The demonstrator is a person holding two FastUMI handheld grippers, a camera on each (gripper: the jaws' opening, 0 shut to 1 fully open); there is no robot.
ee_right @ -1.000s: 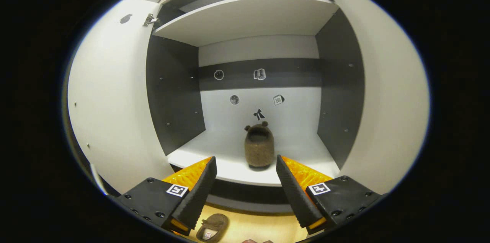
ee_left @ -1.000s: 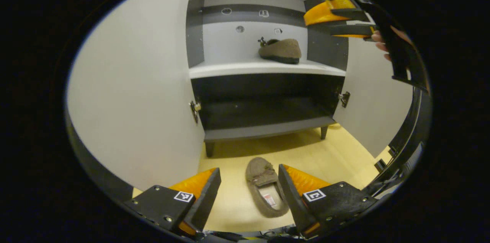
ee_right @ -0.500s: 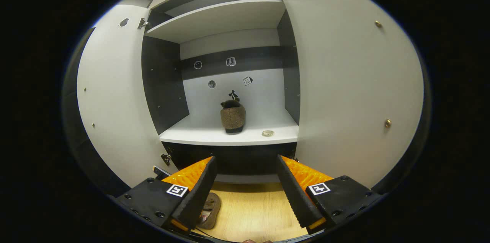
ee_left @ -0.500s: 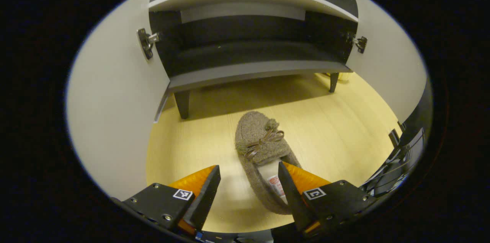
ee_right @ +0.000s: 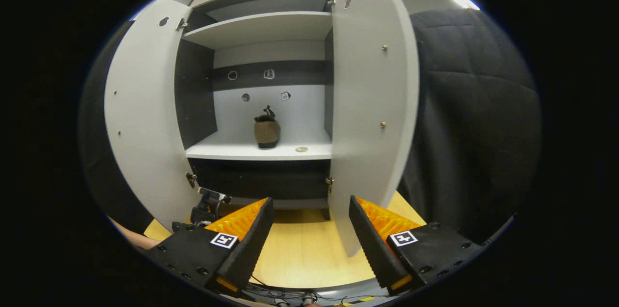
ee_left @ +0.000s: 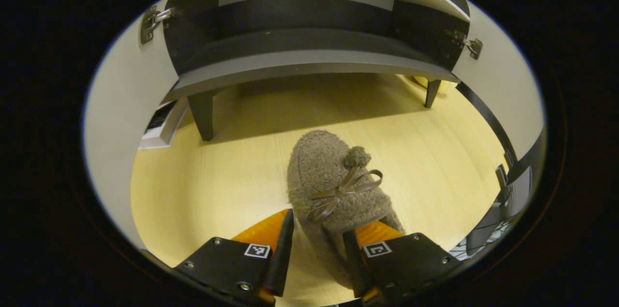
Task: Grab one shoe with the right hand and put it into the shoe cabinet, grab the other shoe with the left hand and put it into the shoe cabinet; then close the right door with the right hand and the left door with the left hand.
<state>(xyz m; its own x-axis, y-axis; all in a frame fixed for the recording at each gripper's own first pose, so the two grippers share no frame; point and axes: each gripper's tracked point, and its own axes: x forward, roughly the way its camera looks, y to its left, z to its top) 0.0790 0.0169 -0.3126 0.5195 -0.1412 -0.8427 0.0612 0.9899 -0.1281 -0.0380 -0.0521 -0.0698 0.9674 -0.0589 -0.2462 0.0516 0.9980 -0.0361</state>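
Our left gripper [ee_left: 314, 249] straddles the fuzzy slipper [ee_left: 333, 191] on the floor [ee_left: 203, 186], jaws narrowed about its heel, contact unclear; its toe points to 12 o'clock. Our right gripper [ee_right: 309, 234] hangs wide, empty, well apart.

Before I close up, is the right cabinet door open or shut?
Open: the white right door stands swung out, showing the brown fuzzy slipper on the shelf.
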